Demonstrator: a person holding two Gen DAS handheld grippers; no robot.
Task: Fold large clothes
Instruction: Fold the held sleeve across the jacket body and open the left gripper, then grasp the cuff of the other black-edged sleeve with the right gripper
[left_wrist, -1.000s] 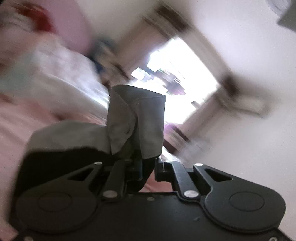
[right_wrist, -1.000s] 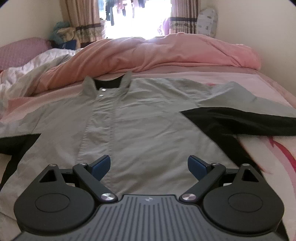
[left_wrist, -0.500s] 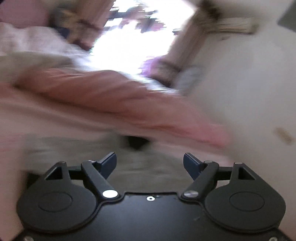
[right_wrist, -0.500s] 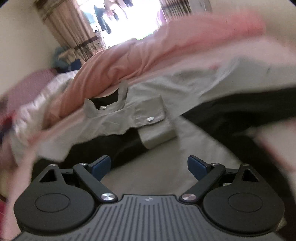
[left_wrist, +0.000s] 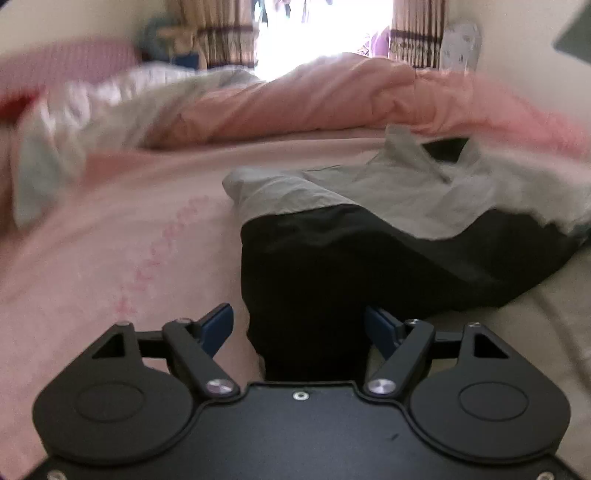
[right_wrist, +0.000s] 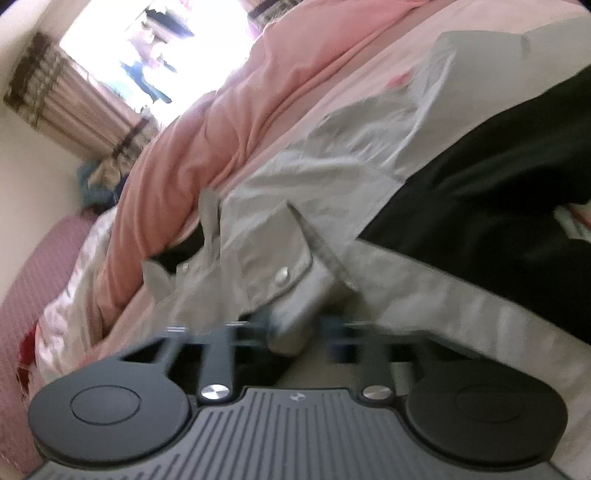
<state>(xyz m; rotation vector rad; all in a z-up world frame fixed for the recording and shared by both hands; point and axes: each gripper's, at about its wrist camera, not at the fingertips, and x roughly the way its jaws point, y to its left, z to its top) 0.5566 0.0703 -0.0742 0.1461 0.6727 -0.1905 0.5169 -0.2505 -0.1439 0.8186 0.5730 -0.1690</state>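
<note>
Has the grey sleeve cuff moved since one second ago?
Yes. The grey sleeve cuff, then lifted in the left gripper, now lies folded across the jacket front, below the collar.

I'm working in a home bedroom, pink-sheeted bed (left_wrist: 110, 229), rumpled salmon-pink duvet (left_wrist: 314, 99), striped beige curtains (left_wrist: 225, 33) flanking a bright window (left_wrist: 321, 26).

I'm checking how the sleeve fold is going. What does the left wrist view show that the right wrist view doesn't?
Only the left wrist view: the left gripper, jaws closing but wide, astride the black sleeve fold without pressing it.

Only the right wrist view: the right gripper closing around the grey snap-button cuff, blurred.

Both: the grey and black jacket, its collar, the pink duvet and the curtained window.
</note>
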